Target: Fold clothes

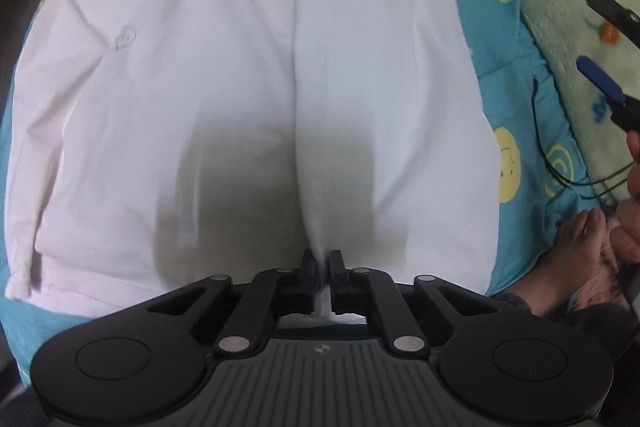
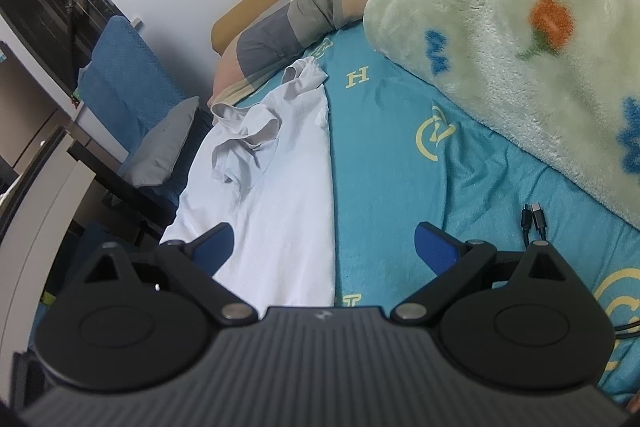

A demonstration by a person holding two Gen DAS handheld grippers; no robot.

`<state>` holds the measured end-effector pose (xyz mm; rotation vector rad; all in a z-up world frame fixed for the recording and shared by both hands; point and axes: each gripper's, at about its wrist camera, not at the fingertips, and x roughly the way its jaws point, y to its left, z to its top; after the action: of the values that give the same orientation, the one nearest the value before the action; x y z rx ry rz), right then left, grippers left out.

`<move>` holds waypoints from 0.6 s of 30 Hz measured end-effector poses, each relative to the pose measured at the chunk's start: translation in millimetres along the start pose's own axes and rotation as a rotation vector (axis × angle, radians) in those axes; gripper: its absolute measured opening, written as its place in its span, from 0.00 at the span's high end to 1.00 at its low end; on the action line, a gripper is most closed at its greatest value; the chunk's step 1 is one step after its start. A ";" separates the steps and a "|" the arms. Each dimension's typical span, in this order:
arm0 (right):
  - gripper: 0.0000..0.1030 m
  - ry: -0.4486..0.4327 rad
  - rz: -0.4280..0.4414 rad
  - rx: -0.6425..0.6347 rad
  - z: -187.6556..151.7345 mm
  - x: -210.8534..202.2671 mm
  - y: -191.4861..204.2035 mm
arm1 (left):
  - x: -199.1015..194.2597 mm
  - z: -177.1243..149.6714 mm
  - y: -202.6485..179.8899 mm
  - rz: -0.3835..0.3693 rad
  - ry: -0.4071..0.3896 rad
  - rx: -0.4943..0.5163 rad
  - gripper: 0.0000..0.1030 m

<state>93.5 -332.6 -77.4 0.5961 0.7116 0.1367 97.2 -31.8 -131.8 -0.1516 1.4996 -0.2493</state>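
A white T-shirt (image 1: pixel 192 99) lies spread on the teal bed sheet (image 1: pixel 472 11) and fills most of the left wrist view. A long crease runs down its middle. My left gripper (image 1: pixel 323 269) points steeply down at the shirt's near edge, where that crease meets it, and its black pads are shut on a thin pinch of the white cloth. In the right wrist view the shirt (image 2: pixel 280 211) stretches away, a sleeve bunched on top of it. My right gripper (image 2: pixel 324 239) hovers open over the shirt's right edge and holds nothing. It also shows as the right gripper (image 1: pixel 586 27) at the frame's edge.
A green fleece blanket (image 2: pixel 520 27) is piled along the right of the bed. A black cable (image 2: pixel 534 223) lies on the sheet (image 2: pixel 400 187) near it. A striped pillow (image 2: pixel 280 35) sits at the head. The bed's left edge drops toward a blue chair (image 2: pixel 120 83). A person's foot (image 1: pixel 576 251) rests nearby.
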 end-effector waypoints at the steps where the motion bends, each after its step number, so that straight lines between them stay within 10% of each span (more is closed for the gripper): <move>1: 0.04 0.000 -0.001 -0.003 -0.2 0.0 0.3 | -3.5 0.3 -2.4 0.015 -0.023 0.019 0.75; 3: 0.04 -0.003 -0.005 -0.014 -0.5 -0.8 1.8 | -14.0 1.8 -9.3 0.041 -0.085 0.059 0.43; 6: 0.04 -0.024 -0.011 -0.025 1.1 -3.6 4.4 | -36.0 8.8 -19.8 0.068 -0.241 0.080 0.27; 18: 0.09 -0.161 0.063 -0.078 3.5 -18.9 10.2 | -73.8 57.2 -66.2 0.125 -0.748 0.081 0.10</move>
<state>82.3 -331.9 -58.8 0.5481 0.5292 0.1724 145.7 -79.9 -40.0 -0.0719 0.7508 -0.1281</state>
